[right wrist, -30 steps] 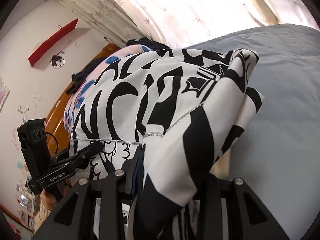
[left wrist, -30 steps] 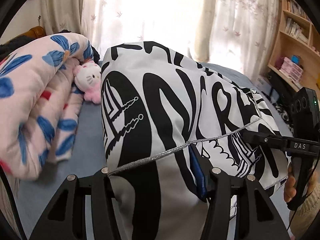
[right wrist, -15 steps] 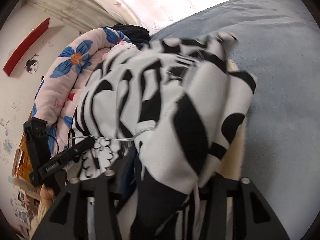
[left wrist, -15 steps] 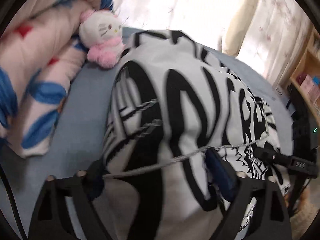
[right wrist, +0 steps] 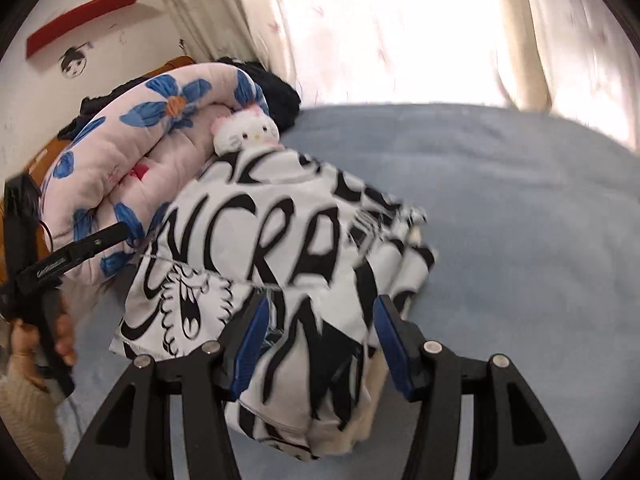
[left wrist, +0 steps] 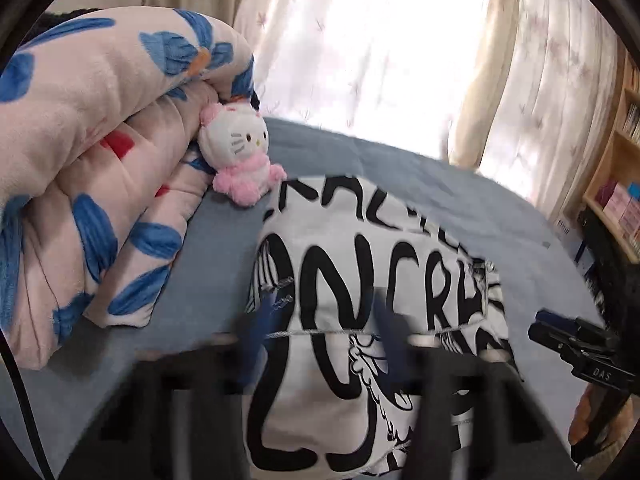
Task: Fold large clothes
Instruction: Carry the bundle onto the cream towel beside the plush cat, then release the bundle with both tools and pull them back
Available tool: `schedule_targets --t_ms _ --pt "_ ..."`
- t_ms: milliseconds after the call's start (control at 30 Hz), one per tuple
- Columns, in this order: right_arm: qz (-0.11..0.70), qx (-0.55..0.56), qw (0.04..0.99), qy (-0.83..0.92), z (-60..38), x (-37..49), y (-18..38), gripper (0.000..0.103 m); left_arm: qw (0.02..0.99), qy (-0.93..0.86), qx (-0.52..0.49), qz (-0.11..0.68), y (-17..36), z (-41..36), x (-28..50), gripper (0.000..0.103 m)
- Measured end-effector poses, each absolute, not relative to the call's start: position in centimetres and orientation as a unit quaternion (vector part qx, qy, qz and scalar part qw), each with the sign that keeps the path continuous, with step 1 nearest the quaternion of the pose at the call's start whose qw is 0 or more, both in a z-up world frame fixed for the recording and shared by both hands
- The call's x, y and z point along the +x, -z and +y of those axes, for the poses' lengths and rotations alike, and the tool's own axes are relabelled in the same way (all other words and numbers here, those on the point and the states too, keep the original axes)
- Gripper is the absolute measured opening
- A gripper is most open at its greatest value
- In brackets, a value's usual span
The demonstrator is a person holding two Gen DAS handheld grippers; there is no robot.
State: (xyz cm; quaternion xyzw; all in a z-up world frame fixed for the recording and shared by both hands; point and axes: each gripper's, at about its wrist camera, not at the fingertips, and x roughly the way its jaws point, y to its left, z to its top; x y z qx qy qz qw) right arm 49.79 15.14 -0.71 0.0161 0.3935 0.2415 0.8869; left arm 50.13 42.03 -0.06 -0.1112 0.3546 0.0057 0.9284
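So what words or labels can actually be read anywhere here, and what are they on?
"DAS": black right gripper, on its side.
"ONCR", cut off: big black letters on the black-and-white printed garment; the right wrist view shows "NCRA".
Left gripper side label: too blurred to read.
Spines on the wooden bookshelf: too small.

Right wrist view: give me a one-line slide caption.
Right gripper, jaws just opening, straddles the folded black-and-white printed garment on the blue bed, beside a floral quilt.
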Motion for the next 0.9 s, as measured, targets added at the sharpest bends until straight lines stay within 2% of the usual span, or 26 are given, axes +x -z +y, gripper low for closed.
schedule_targets --t_ms 33,100,133,200,267,433,500,533,567,700,767,833,900 --pt "0.4 0.015 0.885 -0.239 16.1 50.1 0.9 0.054 0.923 -0.014 -0.1 0.371 0.7 41.4 50.6 0.016" --pt "0.413 0.016 0.877 -0.244 16.9 50.3 2.1 0.05 0.917 -0.02 -0.086 0.389 1.7 40.5 51.0 0.015" --pt "0.421 0.015 0.873 -0.244 17.3 50.5 2.8 0.042 0.912 -0.024 -0.078 0.402 2.4 39.9 51.3 0.014" --pt "0.443 -0.004 0.869 -0.22 17.6 51.1 4.8 0.036 0.907 -0.042 -0.055 0.415 3.9 39.3 51.6 0.013" --pt "0.461 -0.018 0.865 -0.196 17.3 51.8 6.5 0.015 0.904 -0.058 -0.05 0.421 5.0 39.5 51.7 0.013" --pt "0.468 -0.007 0.862 -0.192 15.5 51.7 6.6 0.015 0.91 -0.057 -0.069 0.404 4.9 40.0 51.2 0.012" --pt "0.467 -0.005 0.863 -0.193 15.0 51.1 5.9 0.018 0.911 -0.059 -0.074 0.402 4.4 39.7 50.6 0.013" --pt "0.469 -0.003 0.863 -0.19 14.6 50.6 5.5 0.018 0.911 -0.06 -0.077 0.402 4.2 39.5 50.3 0.017" --pt "0.469 -0.001 0.863 -0.187 14.3 50.2 5.0 0.018 0.91 -0.057 -0.08 0.402 3.7 39.1 49.7 0.025" --pt "0.467 0.0 0.864 -0.187 12.9 47.6 2.7 0.018 0.911 -0.055 -0.074 0.402 1.6 37.5 47.2 0.042" --pt "0.467 -0.006 0.864 -0.187 12.6 46.1 1.5 0.018 0.914 -0.058 -0.067 0.397 0.0 36.5 45.4 0.055" --pt "0.471 -0.003 0.861 -0.191 11.7 44.0 -0.2 0.018 0.917 -0.053 -0.069 0.39 -1.8 35.6 43.4 0.062" --pt "0.468 -0.001 0.862 -0.196 10.6 41.8 -1.9 0.018 0.919 -0.046 -0.072 0.386 -3.7 34.7 41.2 0.063"
